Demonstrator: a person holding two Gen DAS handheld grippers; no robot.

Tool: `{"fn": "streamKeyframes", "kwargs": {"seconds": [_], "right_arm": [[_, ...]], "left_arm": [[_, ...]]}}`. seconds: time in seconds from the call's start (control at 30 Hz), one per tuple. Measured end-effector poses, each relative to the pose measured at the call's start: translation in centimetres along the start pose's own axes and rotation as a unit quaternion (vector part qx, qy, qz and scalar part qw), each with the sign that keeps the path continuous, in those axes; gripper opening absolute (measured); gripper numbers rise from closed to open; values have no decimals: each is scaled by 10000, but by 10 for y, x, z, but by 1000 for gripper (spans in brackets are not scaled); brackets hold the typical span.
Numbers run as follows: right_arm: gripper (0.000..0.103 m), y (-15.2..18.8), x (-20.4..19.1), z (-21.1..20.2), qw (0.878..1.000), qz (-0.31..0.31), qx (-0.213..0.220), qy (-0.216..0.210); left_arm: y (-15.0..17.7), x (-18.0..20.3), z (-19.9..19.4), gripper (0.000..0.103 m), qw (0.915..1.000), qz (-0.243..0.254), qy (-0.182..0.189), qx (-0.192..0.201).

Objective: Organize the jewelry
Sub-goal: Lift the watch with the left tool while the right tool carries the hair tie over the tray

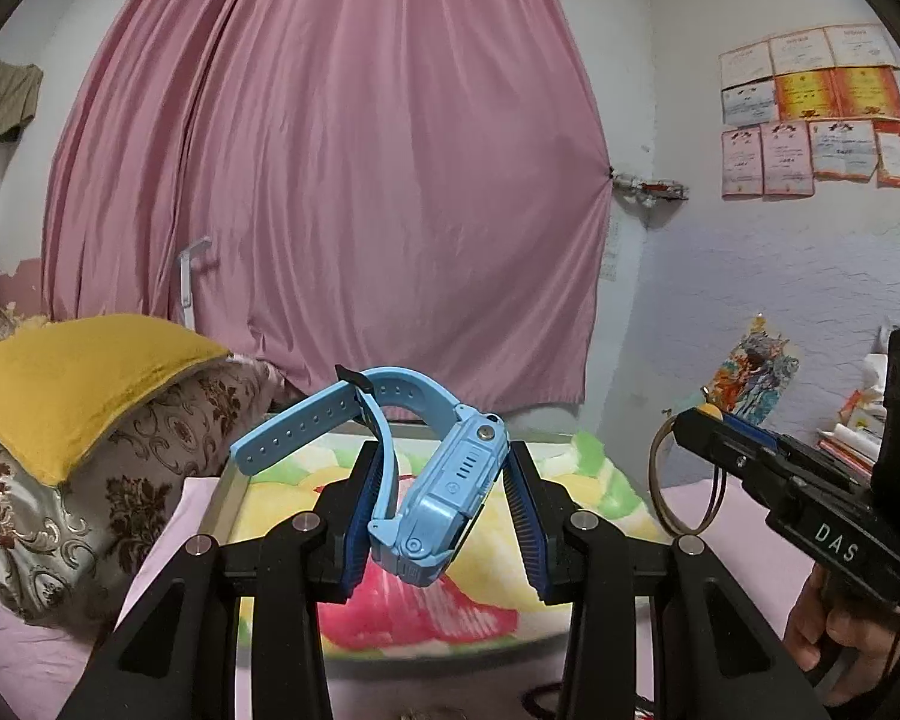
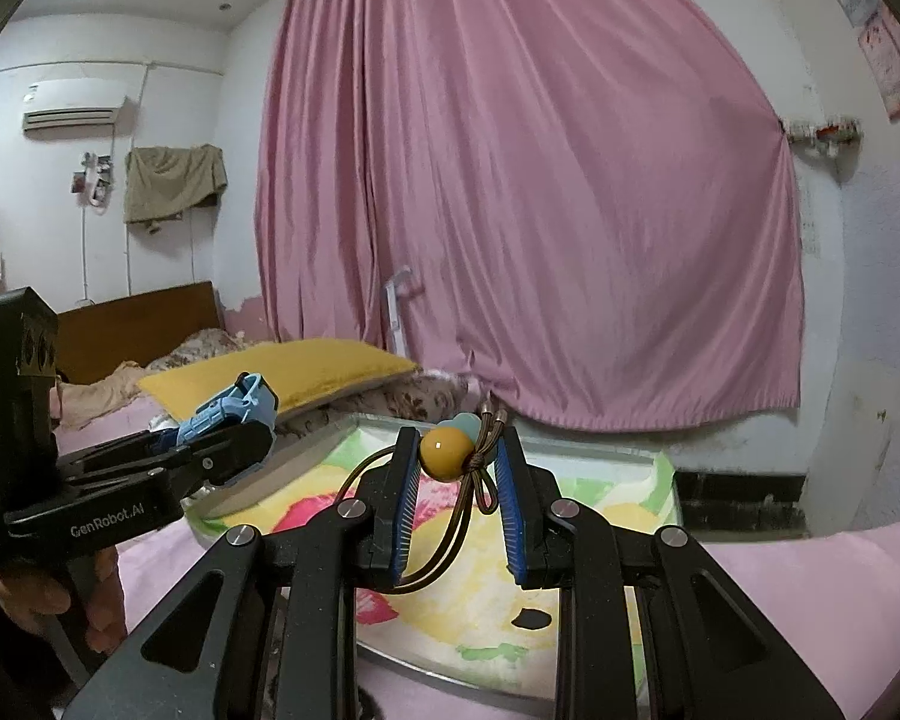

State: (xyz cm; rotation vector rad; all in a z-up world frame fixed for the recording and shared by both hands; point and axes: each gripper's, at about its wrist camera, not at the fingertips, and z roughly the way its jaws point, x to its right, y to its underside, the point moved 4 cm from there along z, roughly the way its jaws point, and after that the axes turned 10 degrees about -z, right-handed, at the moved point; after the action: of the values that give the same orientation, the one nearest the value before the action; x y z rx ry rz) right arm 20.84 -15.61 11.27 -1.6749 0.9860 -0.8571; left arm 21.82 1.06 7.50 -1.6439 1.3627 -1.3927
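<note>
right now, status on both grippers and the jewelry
Left gripper shut on blue watch. Right gripper shut on beaded cord bracelet. Both above tray, nothing in the way.

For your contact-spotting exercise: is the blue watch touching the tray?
Apart. The left wrist view shows the blue watch held in the left gripper, clear above the tray.

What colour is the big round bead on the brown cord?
The big round bead on the brown cord is mustard yellow, clearest in the right wrist view.

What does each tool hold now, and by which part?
Left tool holds the blue watch by its case and strap; right tool holds the cord bracelet at its yellow bead.
</note>
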Motion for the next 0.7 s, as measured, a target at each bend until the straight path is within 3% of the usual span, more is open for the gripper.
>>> {"fn": "streamKeyframes", "kwargs": {"seconds": [0.13,0.43,0.7], "right_arm": [[22,10,8,27,9985,176,-512,-69],[22,47,20,68,9828,546,-1724,-372],[22,66,20,80,9717,724,-2202,-457]], "left_arm": [[5,-14,26,38,9985,-247,-158,-452],[37,-38,63,38,9832,-556,-476,-1672],[57,-40,81,38,9681,-454,-625,-2382]]}}
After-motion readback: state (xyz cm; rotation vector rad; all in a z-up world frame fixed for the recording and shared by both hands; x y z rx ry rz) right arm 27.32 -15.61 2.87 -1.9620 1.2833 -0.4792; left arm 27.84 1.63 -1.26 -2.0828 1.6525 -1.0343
